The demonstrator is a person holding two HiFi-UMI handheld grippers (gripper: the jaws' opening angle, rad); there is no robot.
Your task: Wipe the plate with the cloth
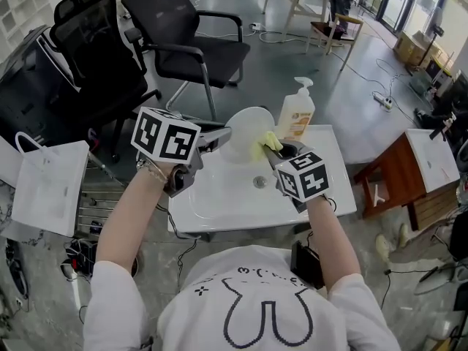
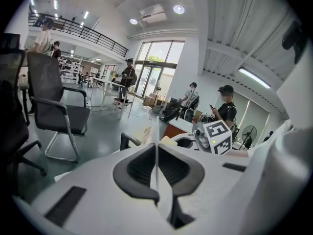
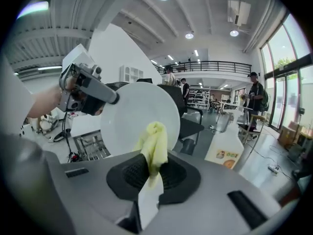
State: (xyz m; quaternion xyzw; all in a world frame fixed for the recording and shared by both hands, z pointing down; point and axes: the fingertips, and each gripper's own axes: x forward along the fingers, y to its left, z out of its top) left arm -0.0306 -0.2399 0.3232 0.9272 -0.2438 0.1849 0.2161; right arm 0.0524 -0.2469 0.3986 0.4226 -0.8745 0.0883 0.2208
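A white plate (image 1: 245,125) is held up on edge above the sink. My left gripper (image 1: 221,134) is shut on its left rim. In the left gripper view the rim shows as a thin white line (image 2: 155,148) pinched between the dark pads. My right gripper (image 1: 278,151) is shut on a yellow cloth (image 1: 267,145), which bunches up out of the jaws at the plate's lower right. In the right gripper view the cloth (image 3: 154,146) stands in front of the plate's face (image 3: 132,112). Whether cloth and plate touch I cannot tell.
A white sink top (image 1: 219,199) with a round drain (image 1: 259,183) lies below both grippers. A soap pump bottle (image 1: 296,113) stands at its back right corner. Black office chairs (image 1: 183,39) stand behind, a wooden side table (image 1: 398,174) to the right, a white bag (image 1: 45,185) left.
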